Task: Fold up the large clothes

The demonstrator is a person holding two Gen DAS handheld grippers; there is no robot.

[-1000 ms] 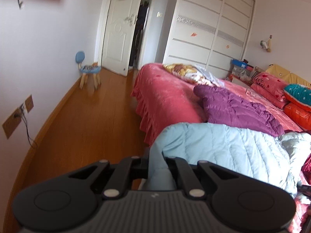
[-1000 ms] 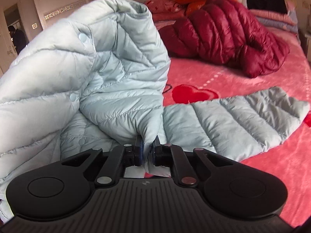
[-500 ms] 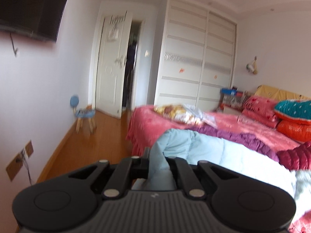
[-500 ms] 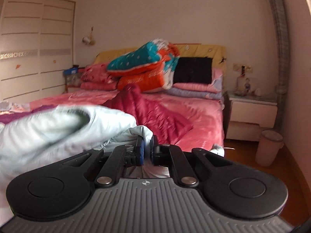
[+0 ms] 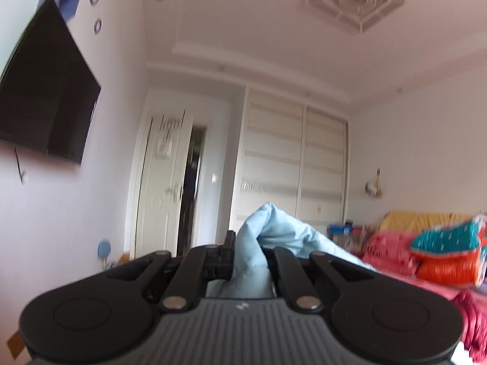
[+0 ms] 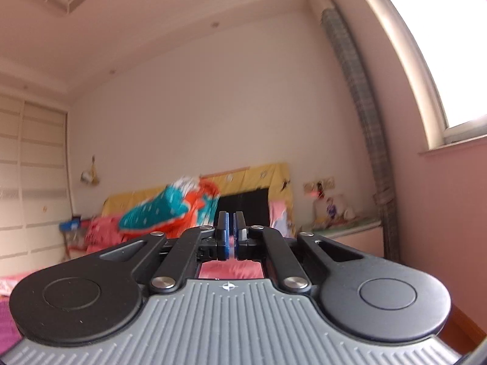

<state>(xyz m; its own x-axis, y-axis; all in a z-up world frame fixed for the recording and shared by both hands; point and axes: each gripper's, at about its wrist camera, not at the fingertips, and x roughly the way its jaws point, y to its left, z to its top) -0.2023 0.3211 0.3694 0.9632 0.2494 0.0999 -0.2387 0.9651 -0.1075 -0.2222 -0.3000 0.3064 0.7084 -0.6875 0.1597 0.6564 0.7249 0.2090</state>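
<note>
Open air is seen ahead of both grippers, up to the ceiling. Straight ahead of the left gripper (image 5: 248, 249) the path is blocked by a bunched fold of the pale blue jacket (image 5: 274, 231) rising between its jaws. To its left the way is bounded by the wall-mounted television (image 5: 45, 91). Ahead of the right gripper (image 6: 230, 238), piled pillows (image 6: 170, 210), somewhat blurred, and the headboard (image 6: 255, 179) are met low down; a nightstand (image 6: 344, 231) stands to the right.
</note>
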